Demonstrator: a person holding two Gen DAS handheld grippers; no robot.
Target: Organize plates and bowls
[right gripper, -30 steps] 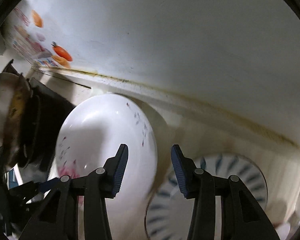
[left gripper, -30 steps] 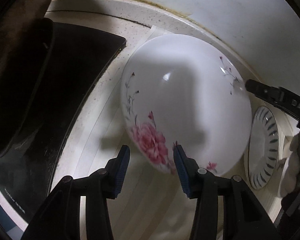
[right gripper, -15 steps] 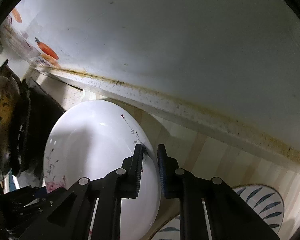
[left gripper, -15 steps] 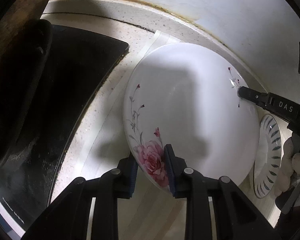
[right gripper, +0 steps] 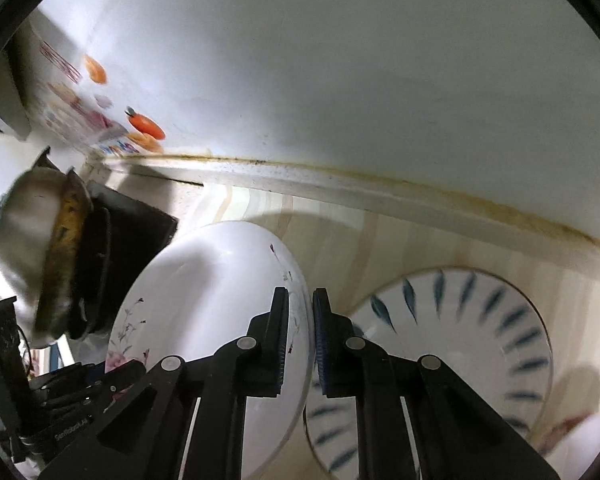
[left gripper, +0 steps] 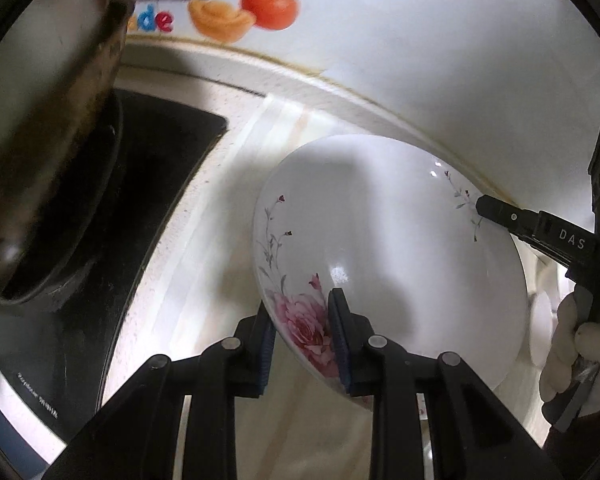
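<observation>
A large white bowl with a pink rose and thin flower sprigs (left gripper: 392,248) is held tilted above the counter; it also shows in the right wrist view (right gripper: 204,320). My left gripper (left gripper: 302,340) is shut on its near rim at the rose. My right gripper (right gripper: 301,344) is shut on the opposite rim, and it also shows in the left wrist view (left gripper: 480,204). A white plate with blue leaf marks (right gripper: 460,328) lies on the wooden counter to the right of the bowl.
A black stove top (left gripper: 140,184) with a metal wok (left gripper: 40,128) is to the left. The white wall (right gripper: 340,80) with fruit stickers (left gripper: 268,8) runs behind the counter. More white dishes (right gripper: 580,440) sit at the far right.
Both grippers closed on the bowl's rim, left at the rose and right at the far edge. The bowl has since lifted and tilted, and has shifted right in the left wrist view.
</observation>
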